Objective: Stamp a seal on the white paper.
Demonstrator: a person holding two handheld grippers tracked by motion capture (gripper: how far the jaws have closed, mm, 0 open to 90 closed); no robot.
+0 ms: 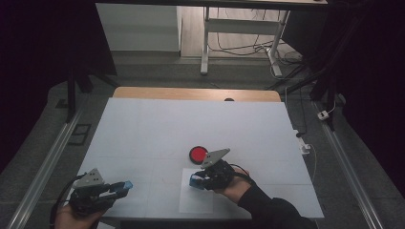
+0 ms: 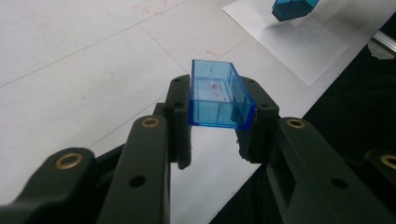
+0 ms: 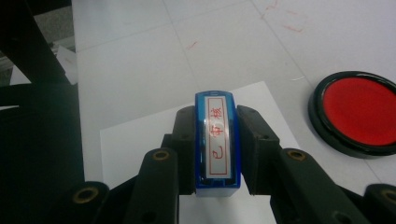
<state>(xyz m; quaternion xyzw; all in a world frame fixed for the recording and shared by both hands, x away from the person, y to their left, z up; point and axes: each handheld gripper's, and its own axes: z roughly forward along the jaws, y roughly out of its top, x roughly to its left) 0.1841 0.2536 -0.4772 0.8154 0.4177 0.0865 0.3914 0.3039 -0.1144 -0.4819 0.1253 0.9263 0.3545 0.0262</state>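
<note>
Right tool [image 3: 212, 144] grips the blue rectangular plastic stamp [image 3: 217, 142]; left tool [image 2: 219, 119] grips its clear blue cap [image 2: 219, 95]. Stamping pending: next, press squarely onto white paper sheet [image 3: 140, 140] near the worktop's near edge.

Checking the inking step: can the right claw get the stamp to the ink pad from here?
Probably yes. The right claw is shut on the stamp above the paper, and the ink pad lies open just beside it, with only bare table between them.
</note>
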